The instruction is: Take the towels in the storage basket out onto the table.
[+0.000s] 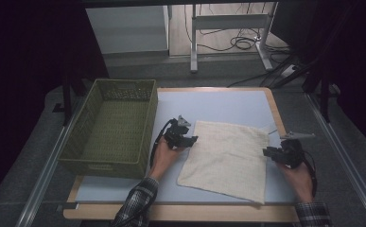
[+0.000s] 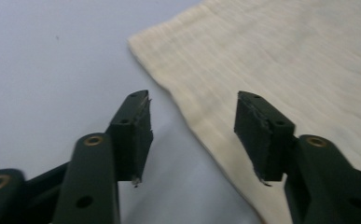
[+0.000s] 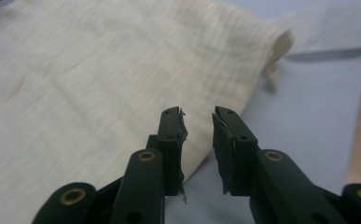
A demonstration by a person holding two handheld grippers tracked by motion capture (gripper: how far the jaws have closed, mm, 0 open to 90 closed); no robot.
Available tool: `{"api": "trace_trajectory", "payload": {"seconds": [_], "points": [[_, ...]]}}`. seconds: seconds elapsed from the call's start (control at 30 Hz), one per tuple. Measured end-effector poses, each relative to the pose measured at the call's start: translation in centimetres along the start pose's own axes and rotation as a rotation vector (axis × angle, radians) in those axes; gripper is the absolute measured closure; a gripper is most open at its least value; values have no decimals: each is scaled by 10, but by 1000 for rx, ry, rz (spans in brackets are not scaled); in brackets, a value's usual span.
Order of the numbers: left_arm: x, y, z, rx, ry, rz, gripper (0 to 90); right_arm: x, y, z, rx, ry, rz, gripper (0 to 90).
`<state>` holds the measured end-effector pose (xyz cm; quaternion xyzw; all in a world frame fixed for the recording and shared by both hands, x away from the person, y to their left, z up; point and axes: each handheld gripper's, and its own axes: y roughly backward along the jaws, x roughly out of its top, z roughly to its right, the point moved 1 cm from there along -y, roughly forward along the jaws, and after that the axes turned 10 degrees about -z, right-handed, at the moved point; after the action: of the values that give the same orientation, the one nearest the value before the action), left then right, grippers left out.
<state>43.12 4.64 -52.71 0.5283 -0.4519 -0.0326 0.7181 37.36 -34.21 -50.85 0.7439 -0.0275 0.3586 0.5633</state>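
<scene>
Left gripper [image 1: 186, 138] at cloth [image 1: 228, 158] left edge, jaws apart, empty (angled inward); right gripper [image 1: 271, 152] at right edge, narrowly parted, empty.

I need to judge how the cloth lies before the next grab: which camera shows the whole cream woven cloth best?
The high view: the cream woven cloth lies flat there with all its edges visible, between both grippers. The left gripper view gives one corner and edge; the right gripper view gives a close stretch with a curled-up corner.

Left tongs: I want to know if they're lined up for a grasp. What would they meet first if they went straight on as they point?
Probably the cream cloth's near edge; the left tongs straddle it, open.
</scene>
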Motion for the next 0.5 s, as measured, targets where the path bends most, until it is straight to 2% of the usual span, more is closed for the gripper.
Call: {"api": "trace_trajectory", "payload": {"seconds": [0.3, 0.5], "points": [[30, -14, -24, 53, 9, 12, 567, 30, -6, 28, -57, -22, 31, 760], [43, -26, -33, 53, 6, -4, 584, 47, -11, 43, -85, -48, 49, 758]]}}
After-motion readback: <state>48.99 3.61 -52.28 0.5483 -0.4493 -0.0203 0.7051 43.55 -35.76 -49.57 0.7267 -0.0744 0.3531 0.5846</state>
